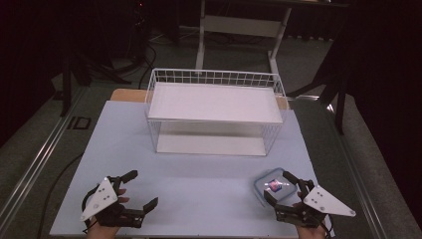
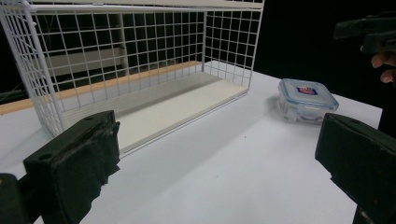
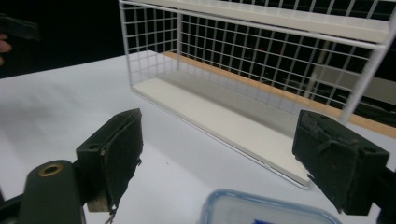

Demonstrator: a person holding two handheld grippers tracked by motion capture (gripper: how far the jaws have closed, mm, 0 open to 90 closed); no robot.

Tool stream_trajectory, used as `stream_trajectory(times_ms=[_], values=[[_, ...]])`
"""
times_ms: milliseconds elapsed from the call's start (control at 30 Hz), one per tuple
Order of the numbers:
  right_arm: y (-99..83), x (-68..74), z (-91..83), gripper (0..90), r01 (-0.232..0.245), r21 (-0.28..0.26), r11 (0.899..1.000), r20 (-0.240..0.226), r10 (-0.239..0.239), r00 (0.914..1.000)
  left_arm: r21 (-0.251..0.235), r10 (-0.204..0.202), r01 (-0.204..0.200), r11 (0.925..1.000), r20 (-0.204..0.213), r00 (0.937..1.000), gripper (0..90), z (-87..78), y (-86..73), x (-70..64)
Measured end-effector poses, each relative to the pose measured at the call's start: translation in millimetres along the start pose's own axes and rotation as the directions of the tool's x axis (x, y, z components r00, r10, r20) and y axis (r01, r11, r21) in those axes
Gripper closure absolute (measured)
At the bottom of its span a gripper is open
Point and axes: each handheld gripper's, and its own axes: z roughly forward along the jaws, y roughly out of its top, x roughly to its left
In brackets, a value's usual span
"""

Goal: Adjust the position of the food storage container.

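- High view, at its left: the left gripper [image 1: 141,188] rests low over the near-left corner of the pale blue surface [image 1: 199,174], jaws spread wide with nothing between them; a hand [image 1: 107,226] holds it from below.
- Left gripper view: its two black jaws stand well apart at the bottom corners, framing bare surface, with the wire rack ahead to the left and the container ahead to the right.
- Middle of the high view: a white wire rack [image 1: 215,112] stands on the far half of the surface, with a white upper shelf and a white lower board, both bare.
- Right of the high view: a small clear container [image 1: 272,185] with a blue-rimmed lid and a red-and-blue label sits on the surface near its front-right corner, well apart from the rack.
- Far right: the right gripper [image 1: 278,185] has its jaws spread on either side of the container's near end; whether they touch it I cannot tell.
- Right gripper view: the container's lid edge [image 3: 266,210] lies low between the open jaws.
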Motion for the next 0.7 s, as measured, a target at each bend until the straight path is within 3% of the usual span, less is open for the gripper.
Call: stream_trajectory(times_ms=[233,367,600,700], values=[[23.5,6.6,-1.5,13.9,0.001,-0.034,0.999,-0.059,-0.003,0.9983,-0.013,0.007,-0.007,0.9999,-0.002,1.0000,0.6,0.8,-0.1,0.0],[32.2,5.1,0.2,13.7,0.024,-0.043,0.999,-0.064,-0.027,0.9976,-0.014,0.015,-0.015,0.9998,-0.009,0.9998,0.6,0.5,0.0,-1.1],[38.6,-17.1,9.6,13.6,-0.017,0.002,1.000,-0.081,0.017,0.9965,-0.013,0.011,-0.011,0.9998,-0.007,0.9999,0.6,1.4,-2.0,0.7],[37.6,-28.4,13.2,13.9,-0.031,0.019,0.999,-0.046,0.032,0.9984,-0.003,0.011,-0.011,0.9999,-0.011,0.9999,0.6,2.5,-4.4,2.0]])
